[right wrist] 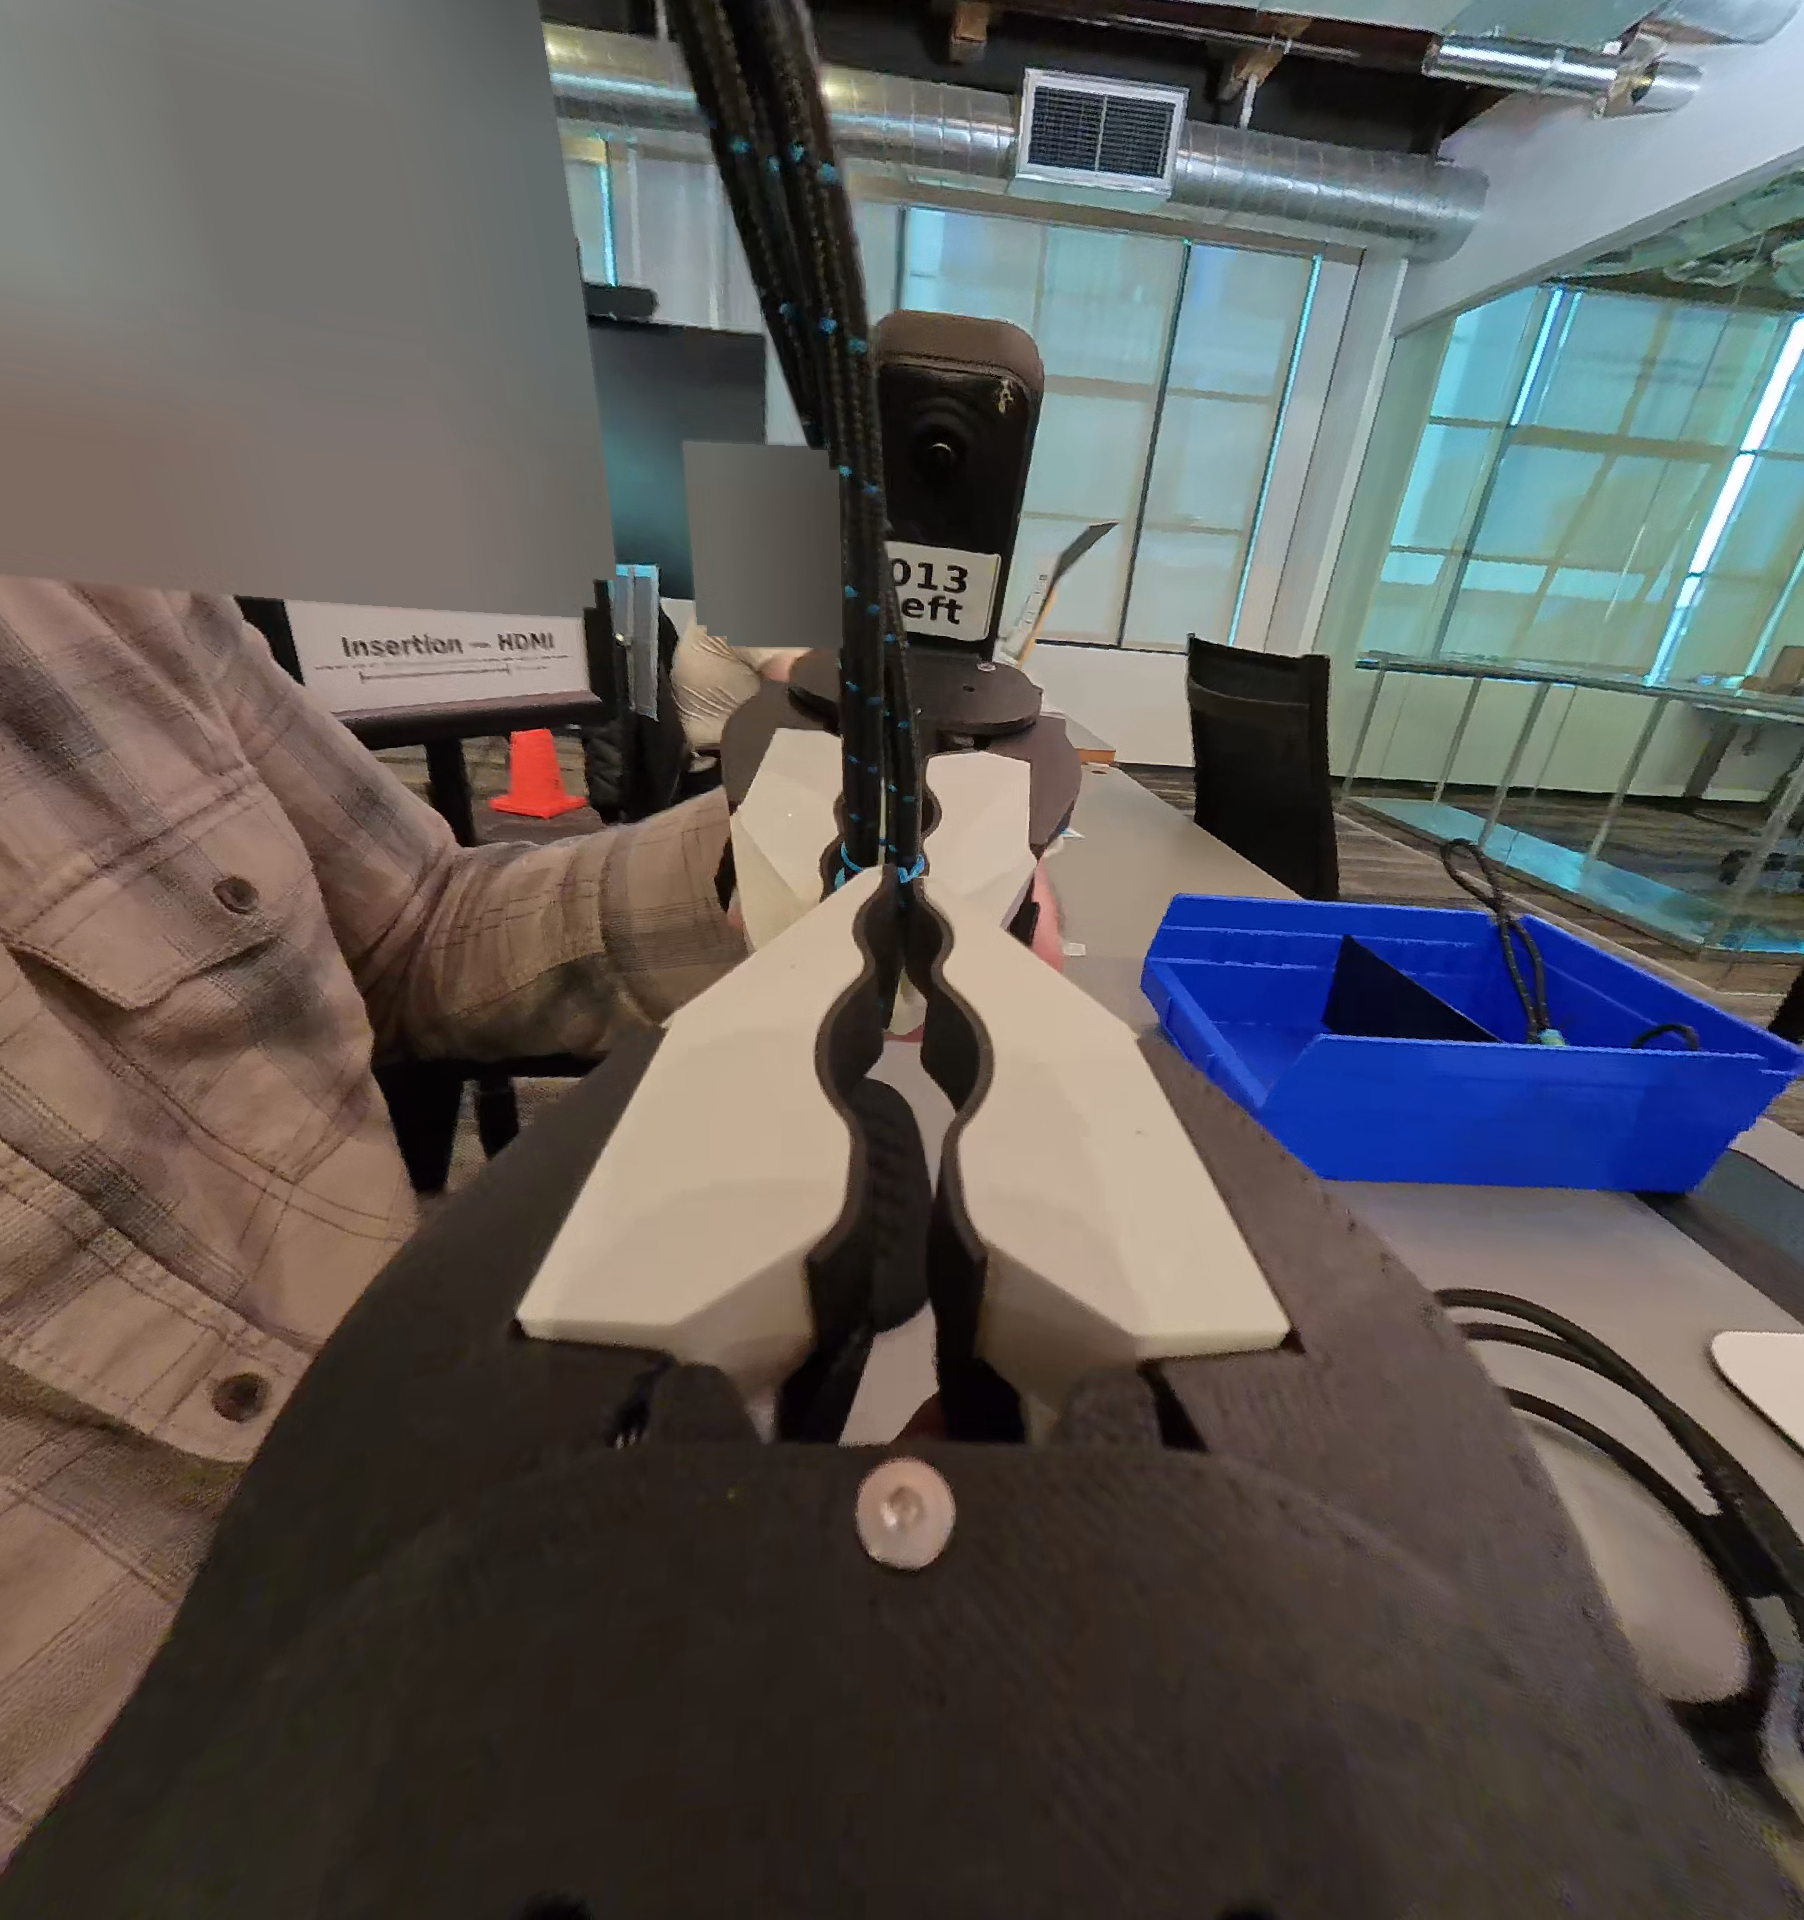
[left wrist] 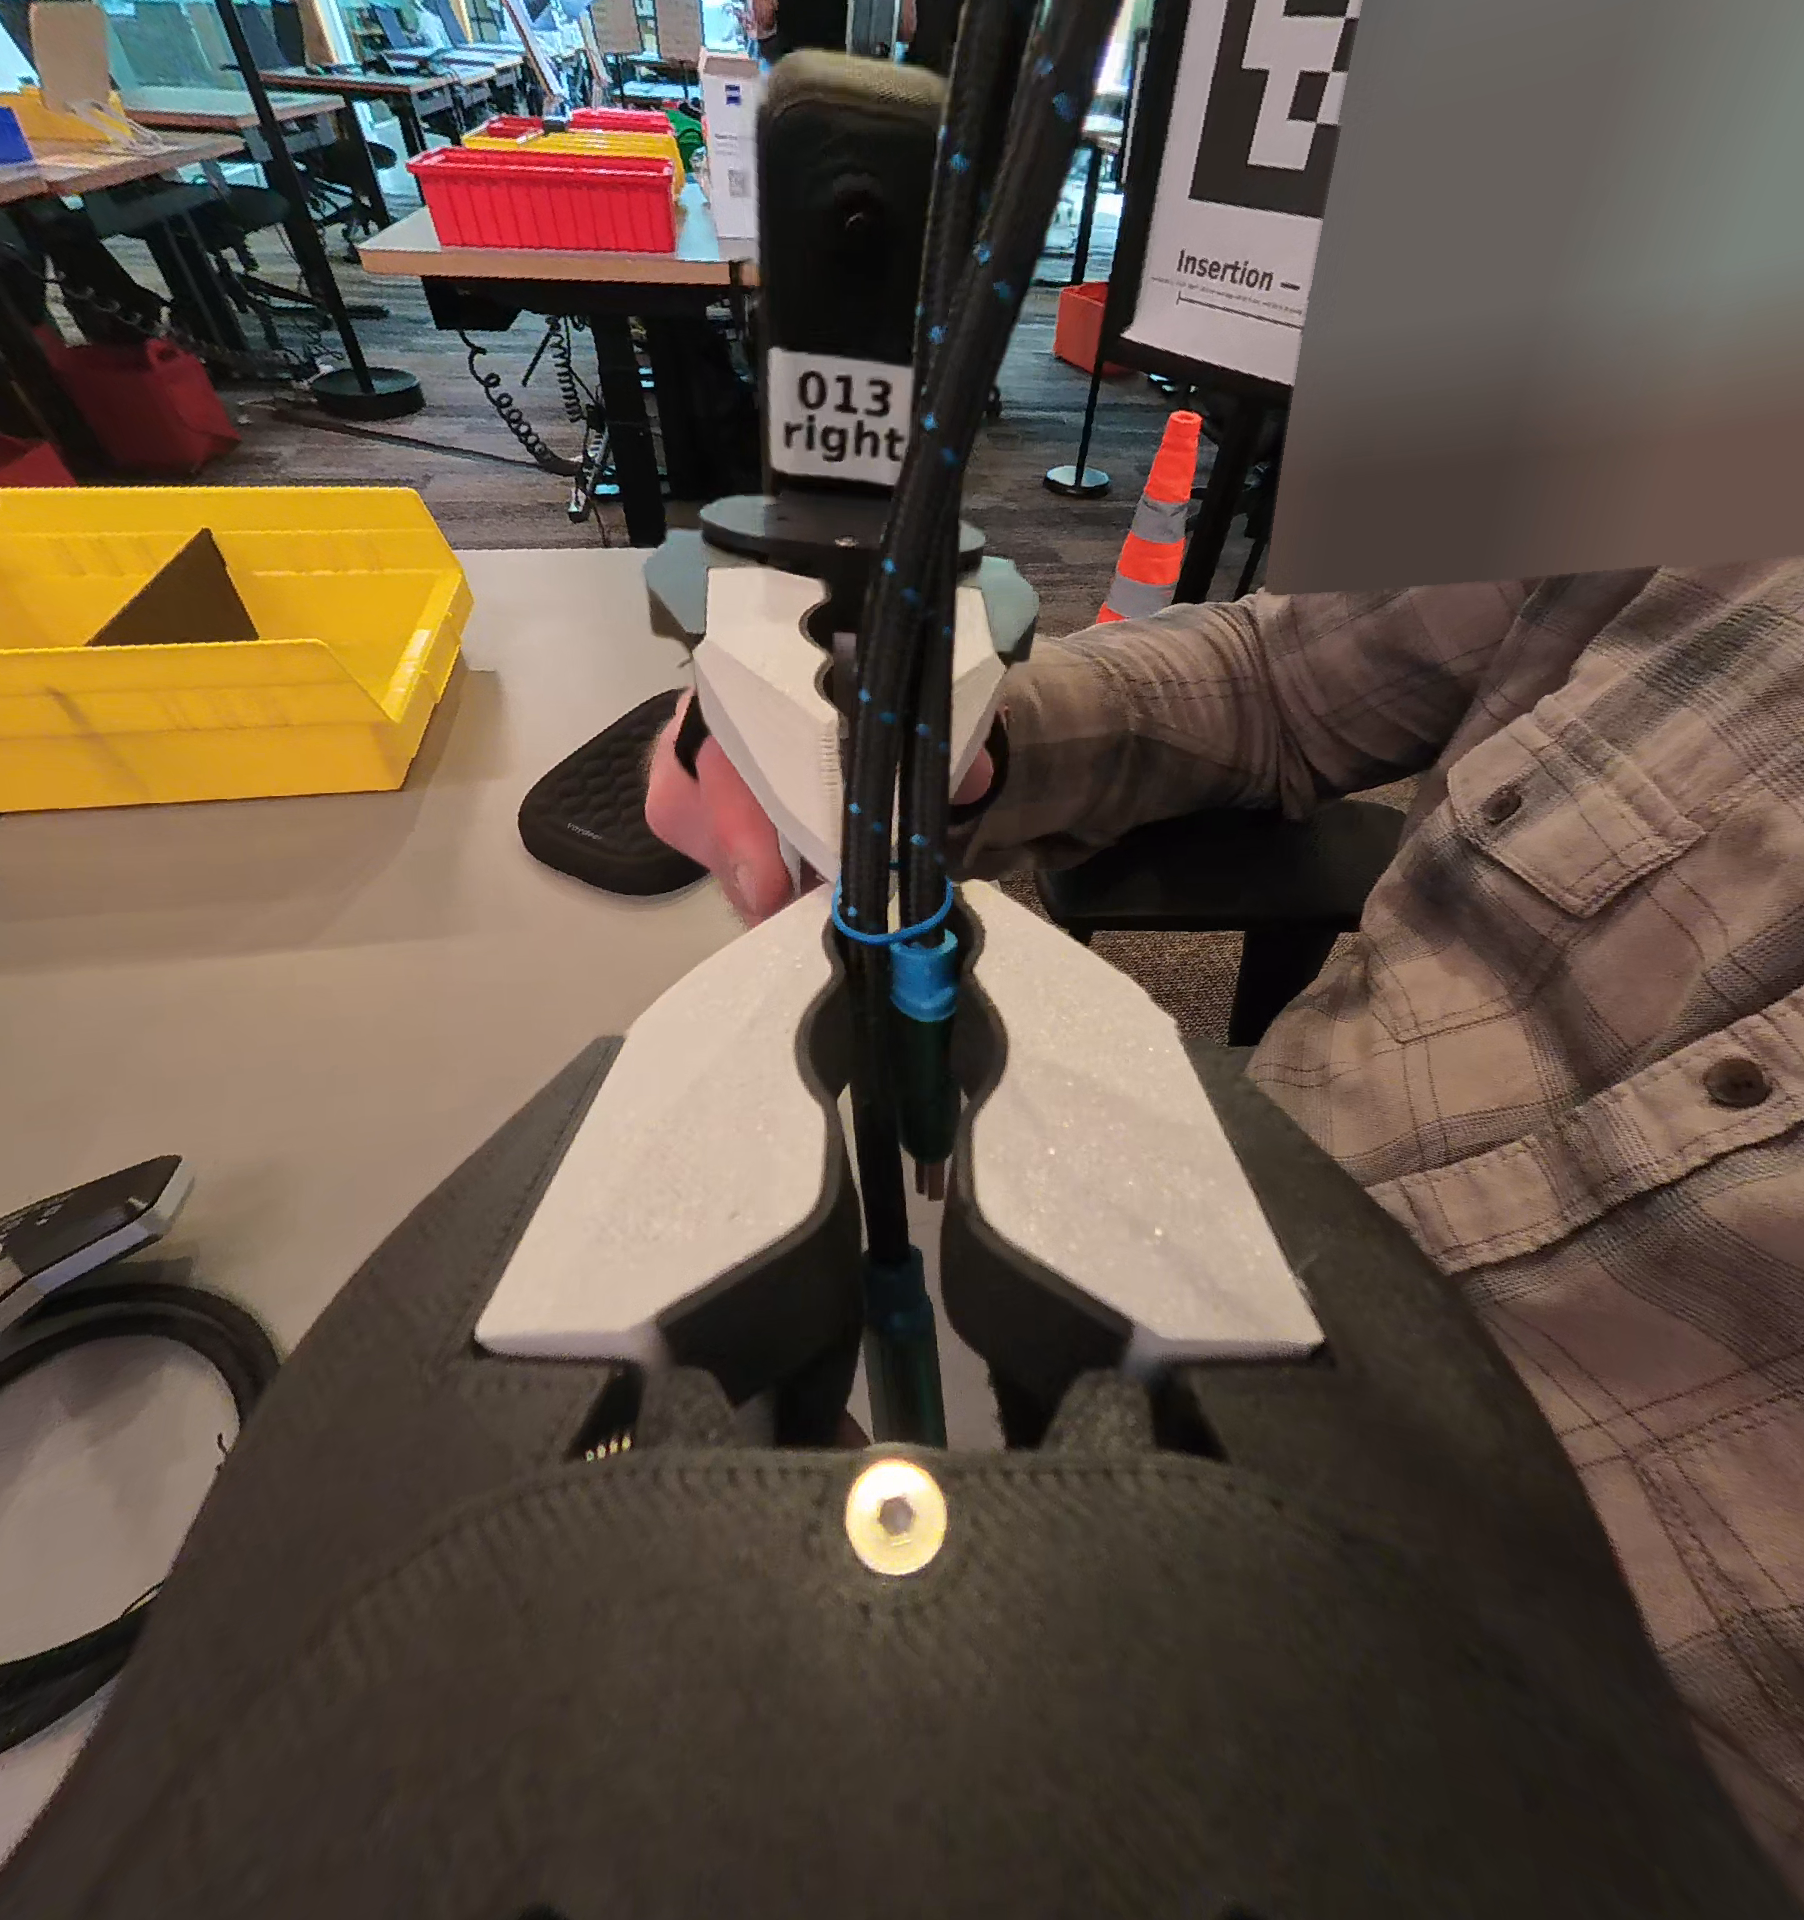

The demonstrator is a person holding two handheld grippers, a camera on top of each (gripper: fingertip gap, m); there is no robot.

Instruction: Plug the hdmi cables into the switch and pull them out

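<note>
Open-plan office lab: desk rows (left wrist: 378, 94), parts bins (left wrist: 550, 197), glass partitions (right wrist: 1625, 582), exposed ducts (right wrist: 1293, 166).

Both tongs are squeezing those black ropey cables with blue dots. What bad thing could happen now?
1. The two braided cables are tied together with a thin blue tie, so pulling one plug may drag the other.
2. The left tongs and right tongs meet tip to tip on the same bundle; they may knock together or lose grip.
3. The blue-collared plug hangs loose between the fingers and could snag.
</note>
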